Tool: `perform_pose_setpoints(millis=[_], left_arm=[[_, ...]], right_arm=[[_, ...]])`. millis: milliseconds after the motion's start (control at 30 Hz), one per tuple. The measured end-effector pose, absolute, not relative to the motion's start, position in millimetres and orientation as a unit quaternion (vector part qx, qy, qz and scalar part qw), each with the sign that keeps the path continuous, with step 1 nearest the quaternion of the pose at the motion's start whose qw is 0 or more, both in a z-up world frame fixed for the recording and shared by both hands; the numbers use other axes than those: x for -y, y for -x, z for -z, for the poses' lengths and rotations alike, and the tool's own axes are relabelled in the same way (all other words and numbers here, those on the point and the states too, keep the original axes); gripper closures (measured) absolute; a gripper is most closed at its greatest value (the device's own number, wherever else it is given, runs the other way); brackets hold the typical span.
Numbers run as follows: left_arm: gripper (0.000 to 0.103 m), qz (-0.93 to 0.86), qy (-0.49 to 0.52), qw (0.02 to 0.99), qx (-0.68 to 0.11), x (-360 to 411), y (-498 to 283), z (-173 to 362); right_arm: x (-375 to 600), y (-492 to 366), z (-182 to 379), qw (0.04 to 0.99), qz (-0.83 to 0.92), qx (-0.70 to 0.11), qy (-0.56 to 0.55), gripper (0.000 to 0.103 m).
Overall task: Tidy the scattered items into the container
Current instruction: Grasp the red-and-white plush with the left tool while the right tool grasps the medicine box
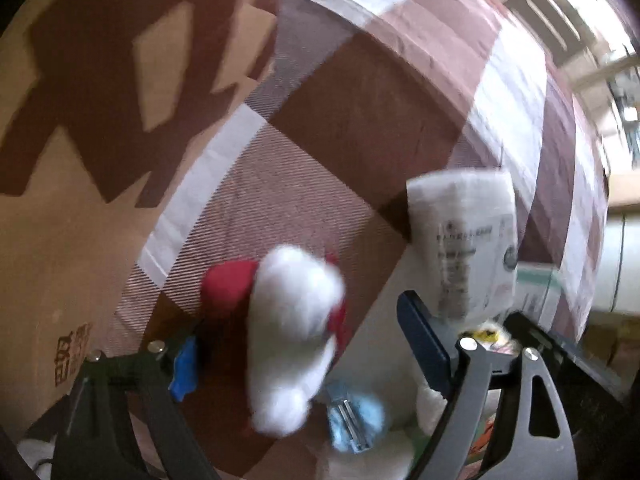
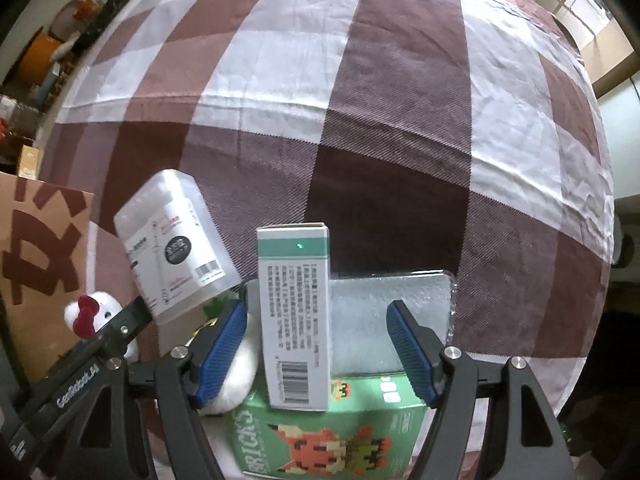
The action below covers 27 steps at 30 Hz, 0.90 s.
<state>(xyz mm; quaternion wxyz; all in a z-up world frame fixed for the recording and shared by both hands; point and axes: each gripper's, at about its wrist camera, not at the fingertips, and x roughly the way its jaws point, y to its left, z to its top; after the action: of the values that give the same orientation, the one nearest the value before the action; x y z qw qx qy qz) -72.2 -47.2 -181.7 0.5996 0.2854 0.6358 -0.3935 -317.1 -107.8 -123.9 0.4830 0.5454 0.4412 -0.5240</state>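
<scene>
Right gripper [image 2: 316, 354] fingers apart around the upright carton [image 2: 294, 316]: light, stiff, we'd pinch its broad faces mid-height; left gripper [image 1: 308, 360] fingers apart, plush [image 1: 296, 320] between them.

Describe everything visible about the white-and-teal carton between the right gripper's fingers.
The carton is a slim cardboard box, white with a teal band near its top, dense small print down its face and a barcode at the bottom. It looks closed and undamaged. It stands upright on the green bricks box, in front of a clear tray. The right gripper is open around it, neither pad touching.
</scene>
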Motion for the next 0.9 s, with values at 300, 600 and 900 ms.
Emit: perform_pose_setpoints(millis=[300, 600, 900], left_arm=[[0.039, 0.444, -0.323, 0.592, -0.589, 31.6, 79.0, 176.0], [0.064, 0.482, -0.344, 0.566, -0.574, 40.2, 78.0, 171.3], [0.064, 0.529, -0.372, 0.511, -0.567, 37.6, 106.2, 150.8]], right_arm=[[99.4, 315.8, 130.5, 0.474, 0.527, -0.458, -0.537, 0.069], [90.0, 320.3, 111.4, 0.482, 0.541, -0.437, -0.533, 0.072], [69.8, 331.9, 87.3, 0.488, 0.55, -0.414, -0.537, 0.072]])
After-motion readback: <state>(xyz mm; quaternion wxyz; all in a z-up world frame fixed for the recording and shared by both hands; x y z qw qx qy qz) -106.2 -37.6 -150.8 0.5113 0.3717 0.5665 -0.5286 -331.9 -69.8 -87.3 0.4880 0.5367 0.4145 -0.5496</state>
